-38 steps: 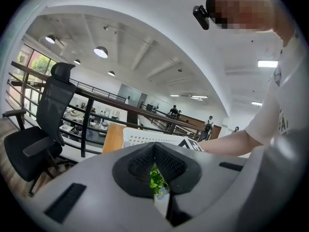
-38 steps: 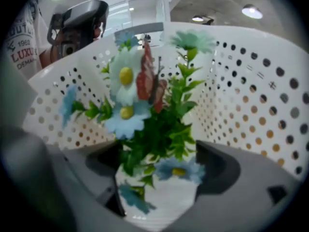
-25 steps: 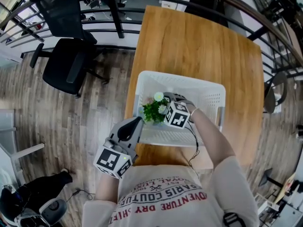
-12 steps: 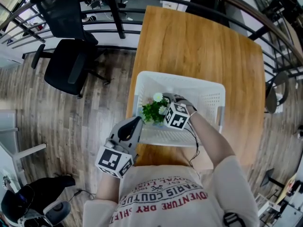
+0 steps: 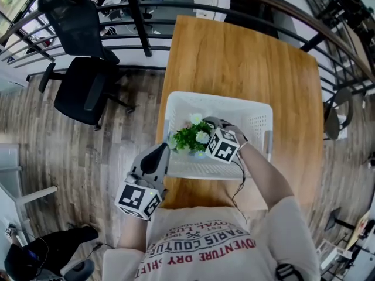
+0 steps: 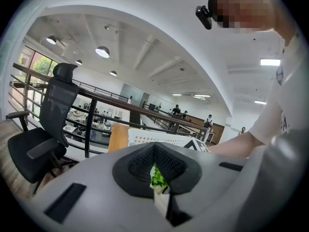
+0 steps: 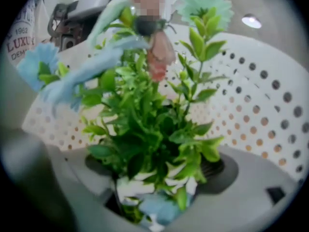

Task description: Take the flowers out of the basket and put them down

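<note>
A bunch of green-leaved flowers (image 5: 190, 134) with pale blue, white and pink blooms is in the near left part of the white perforated basket (image 5: 258, 122) on the wooden table (image 5: 234, 57). My right gripper (image 5: 204, 139) is shut on the bunch's wrapped stem. In the right gripper view the flowers (image 7: 154, 124) fill the frame above the right gripper (image 7: 154, 180). My left gripper (image 5: 158, 157) hangs off the table's near left corner, outside the basket, jaws shut on nothing. The left gripper (image 6: 155, 170) points at the basket (image 6: 154, 140).
A black office chair (image 5: 82, 86) stands on the wood floor left of the table. A dark railing (image 5: 135, 10) runs behind it. The far half of the table is bare wood. A second chair (image 5: 334, 113) sits at the table's right edge.
The right gripper keeps its hold and the flowers seem slightly higher in the basket. The left gripper has drifted a little to the left.
</note>
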The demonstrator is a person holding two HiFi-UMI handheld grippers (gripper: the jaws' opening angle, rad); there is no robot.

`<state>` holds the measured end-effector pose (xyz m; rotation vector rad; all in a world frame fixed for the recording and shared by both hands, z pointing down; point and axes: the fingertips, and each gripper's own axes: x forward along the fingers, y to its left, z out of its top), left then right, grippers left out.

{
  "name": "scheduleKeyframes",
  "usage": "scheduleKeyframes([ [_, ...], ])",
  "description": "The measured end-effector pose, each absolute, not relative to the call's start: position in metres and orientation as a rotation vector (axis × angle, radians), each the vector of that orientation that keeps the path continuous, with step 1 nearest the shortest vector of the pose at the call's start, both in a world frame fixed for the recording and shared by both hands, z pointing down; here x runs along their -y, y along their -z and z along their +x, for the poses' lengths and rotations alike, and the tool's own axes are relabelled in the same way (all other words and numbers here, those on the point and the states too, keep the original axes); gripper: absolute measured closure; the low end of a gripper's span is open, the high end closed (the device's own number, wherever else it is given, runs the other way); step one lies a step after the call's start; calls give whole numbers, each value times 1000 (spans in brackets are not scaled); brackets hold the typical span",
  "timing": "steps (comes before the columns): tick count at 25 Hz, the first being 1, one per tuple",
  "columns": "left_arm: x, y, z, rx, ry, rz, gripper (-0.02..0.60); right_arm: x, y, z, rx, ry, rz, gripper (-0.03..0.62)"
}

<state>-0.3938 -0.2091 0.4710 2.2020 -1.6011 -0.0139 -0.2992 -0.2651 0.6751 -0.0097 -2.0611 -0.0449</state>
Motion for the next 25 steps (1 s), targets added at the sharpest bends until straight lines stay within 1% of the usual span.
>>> scheduleKeyframes([
  [4,206,-458,-402,1634,52,2205,557,277,-637,-292,2123,43,96,137],
  [7,201,-450,-399,1635,18,2254,557,280,-606,-289,2179,48,183,137],
  [11,194,-436,-384,1661,-32,2318,557,280,-573,-275,2234,63,274,137],
  [16,185,-408,-361,1712,6,2338,557,275,-518,-252,2323,117,347,137],
  [19,184,-398,-333,1723,70,2327,557,274,-489,-223,2366,166,389,137],
  [25,185,-386,-240,1684,87,2369,557,280,-443,-136,2436,205,489,137],
])
